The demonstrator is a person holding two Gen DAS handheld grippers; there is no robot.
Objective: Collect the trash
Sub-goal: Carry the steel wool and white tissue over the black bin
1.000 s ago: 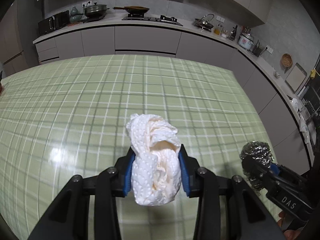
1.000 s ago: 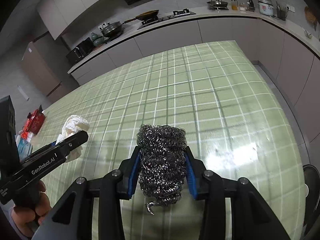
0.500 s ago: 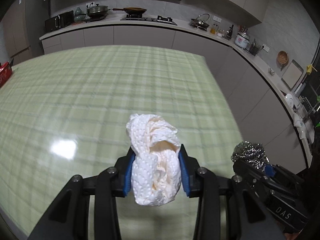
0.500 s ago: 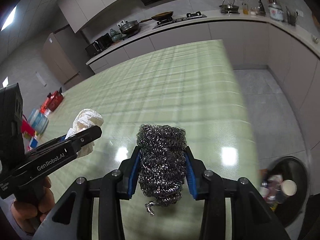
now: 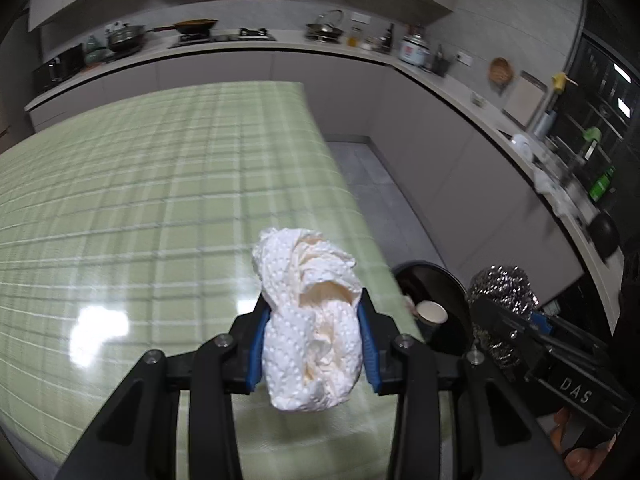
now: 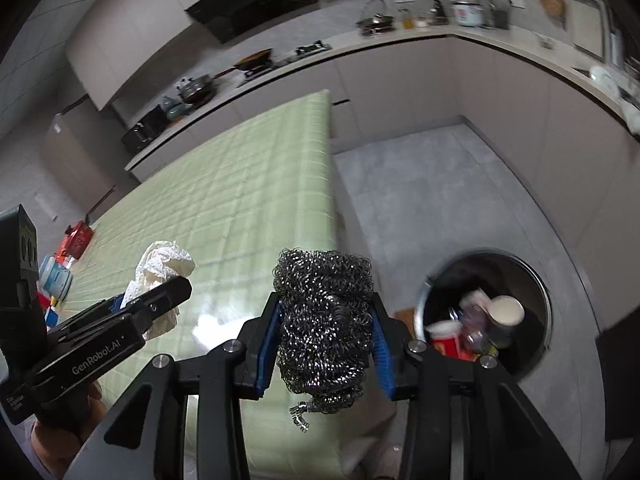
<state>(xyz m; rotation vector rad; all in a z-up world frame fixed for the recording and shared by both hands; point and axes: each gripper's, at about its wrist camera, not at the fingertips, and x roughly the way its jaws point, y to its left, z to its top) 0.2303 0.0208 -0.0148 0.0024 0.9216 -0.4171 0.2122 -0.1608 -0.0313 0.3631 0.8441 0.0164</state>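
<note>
1. My left gripper (image 5: 312,344) is clamped on a crumpled white paper towel (image 5: 308,320), held above the table (image 5: 160,200) near its right edge.
2. My right gripper (image 6: 324,344) squeezes a steel wool ball (image 6: 324,320) past that same edge, over the floor.
3. The bin (image 6: 532,280) stands on the floor just beside the table's near right corner, already holding cups (image 6: 506,310).
4. To do this well, I should carry each piece fully over the bin's mouth before letting go.
5. The towel is dimpled and loosely wadded; the wool is a springy tangle with a loose strand hanging below.
</note>
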